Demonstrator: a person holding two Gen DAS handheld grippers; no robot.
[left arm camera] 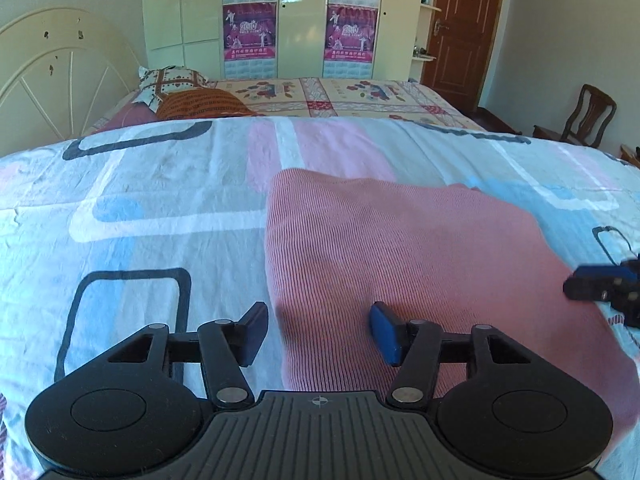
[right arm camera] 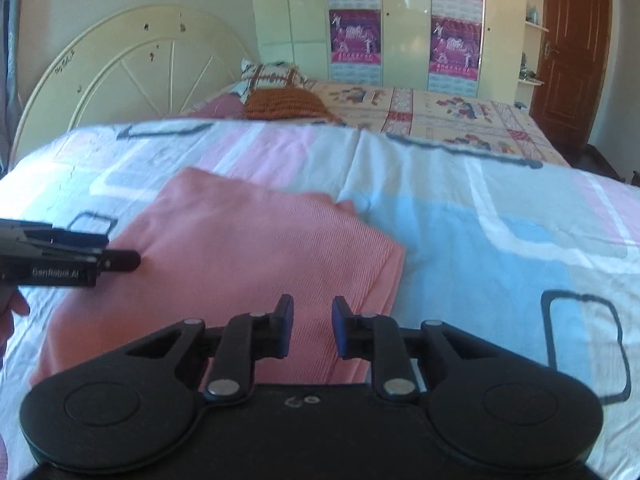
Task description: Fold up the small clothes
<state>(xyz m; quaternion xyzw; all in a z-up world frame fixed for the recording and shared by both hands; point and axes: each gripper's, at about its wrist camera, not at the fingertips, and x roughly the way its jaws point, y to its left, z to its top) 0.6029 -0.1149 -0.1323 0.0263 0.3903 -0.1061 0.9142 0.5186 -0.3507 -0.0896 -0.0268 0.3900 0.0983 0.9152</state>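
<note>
On the bed's patterned sheet (left arm camera: 160, 184) the pink garment (left arm camera: 400, 248) lies flat and folded, both the left tongs (left arm camera: 320, 330) and right tongs (right arm camera: 313, 326) held apart and empty above its near edge, so a fresh edge grasp is judged next.

One pink garment (left arm camera: 420, 264), two tools, one chair (left arm camera: 588, 120), one door (left arm camera: 464, 28), four posters.

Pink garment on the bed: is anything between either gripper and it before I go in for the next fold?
Nothing visible stands in the way. The pink garment lies flat on the patterned bedsheet with nothing on top of it. The left gripper hangs open over its near left edge, the right gripper open over its near right part, neither holding any cloth.
</note>
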